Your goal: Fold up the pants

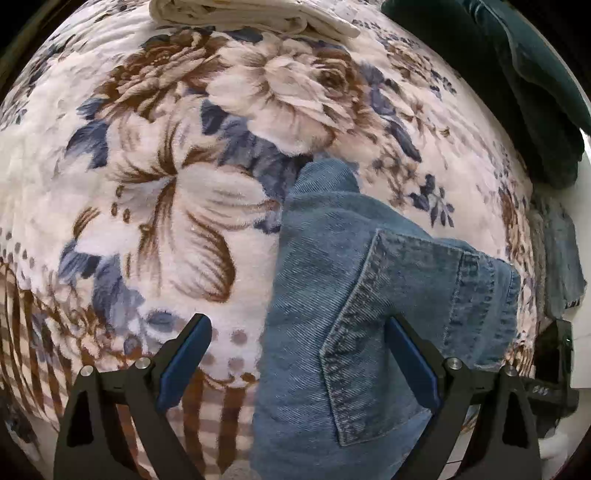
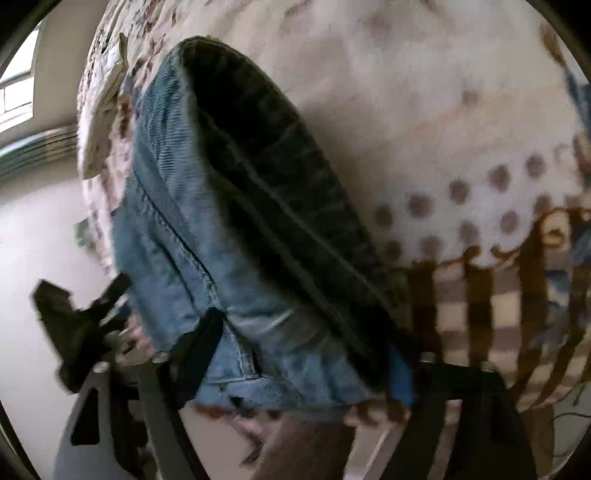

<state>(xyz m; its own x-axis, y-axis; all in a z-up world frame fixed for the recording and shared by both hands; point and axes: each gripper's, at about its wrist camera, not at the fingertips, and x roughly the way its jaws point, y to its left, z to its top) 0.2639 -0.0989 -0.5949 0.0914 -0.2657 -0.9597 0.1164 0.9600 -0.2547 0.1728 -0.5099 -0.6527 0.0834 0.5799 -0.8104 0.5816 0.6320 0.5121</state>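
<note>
Blue jeans (image 1: pixel 351 295) lie on a floral blanket (image 1: pixel 166 184), back pocket up. My left gripper (image 1: pixel 297 332) hovers open just above them. One of its fingers (image 1: pixel 406 350) is over the pocket and the other is over bare blanket; nothing is pinched. The right wrist view is blurred. In it a thick fold of the jeans (image 2: pixel 184 240) fills the gap between the fingers of my right gripper (image 2: pixel 304 336), and its blue pad (image 2: pixel 400 373) sits against the dark edge of the denim. I cannot make out whether the pads press on it.
A folded cream cloth (image 1: pixel 240 18) lies at the far end of the blanket, and a dark green cloth (image 1: pixel 517 74) at the far right. The bed edge and pale floor (image 2: pixel 37 240) are beside the jeans. The other gripper (image 1: pixel 554 362) shows at that edge.
</note>
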